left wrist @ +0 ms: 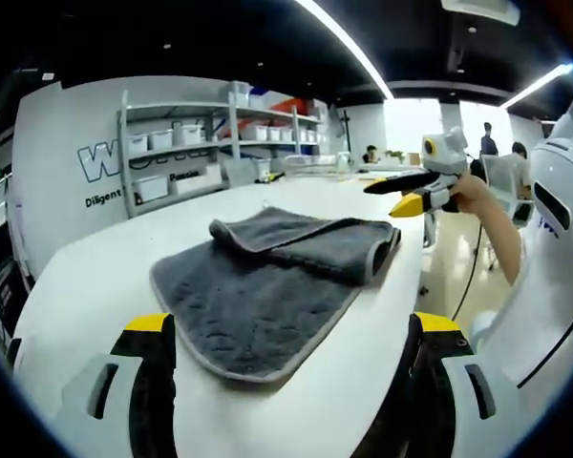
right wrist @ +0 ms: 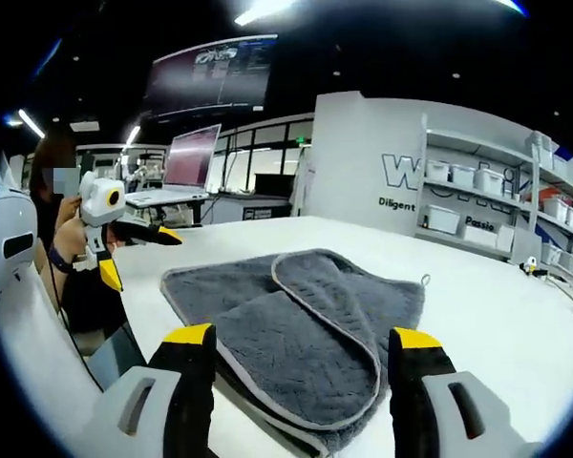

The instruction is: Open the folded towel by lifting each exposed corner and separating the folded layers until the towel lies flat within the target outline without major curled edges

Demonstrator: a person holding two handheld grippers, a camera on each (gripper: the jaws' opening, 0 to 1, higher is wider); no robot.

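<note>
A grey towel (left wrist: 277,277) is seen lying on the white table (left wrist: 95,277), partly folded, with its far part doubled over. In the left gripper view the left gripper (left wrist: 291,382) is held near the towel's near edge, jaws spread and empty; the right gripper (left wrist: 415,191) is seen raised beyond the far right corner, jaws apart. The right gripper view adds a hanging loop (right wrist: 425,281) at the towel's edge and a laptop (right wrist: 186,167) behind.

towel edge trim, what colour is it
Light grey piping on the dark grey towel, clearest in the right gripper view.
</note>
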